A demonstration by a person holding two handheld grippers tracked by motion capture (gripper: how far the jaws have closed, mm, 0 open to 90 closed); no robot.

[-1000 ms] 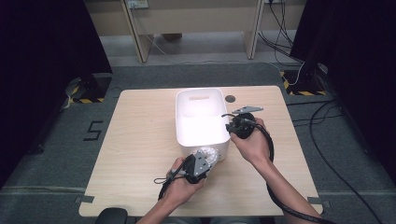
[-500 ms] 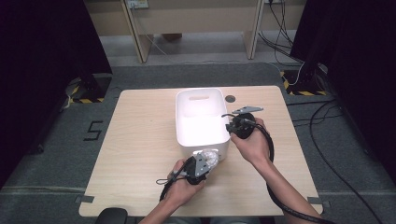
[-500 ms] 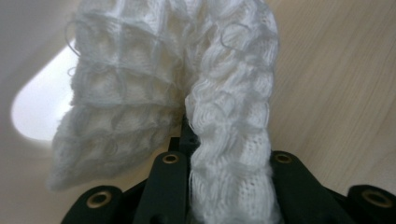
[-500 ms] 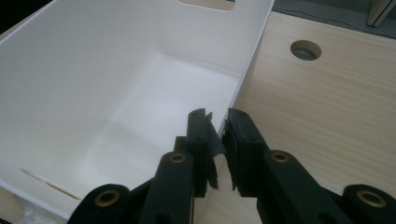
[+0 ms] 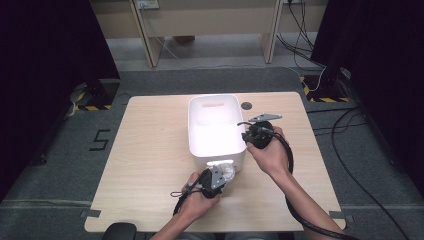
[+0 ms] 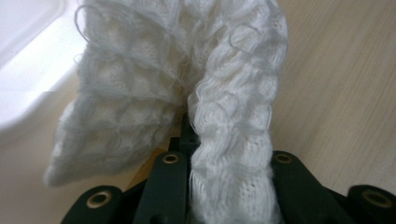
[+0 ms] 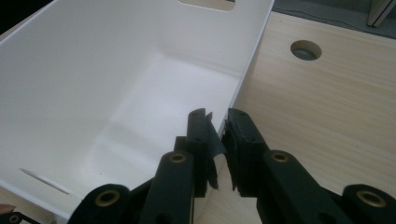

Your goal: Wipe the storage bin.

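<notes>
The left tool pinches the white knit cloth just beside the white bin; the right tool clamps the bin wall. A loose fold could snag the rim

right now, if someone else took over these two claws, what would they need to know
Left claw: shut on the white knitted cloth, low over the light wooden table at the near wall of the white plastic bin.
Right claw: clamped on the bin's right wall, steadying it.
Done: cloth gripped, bin held.
Left: the bin's inside looks bare, so probably lift the cloth over the rim, drop it in, then let go of both.
</notes>
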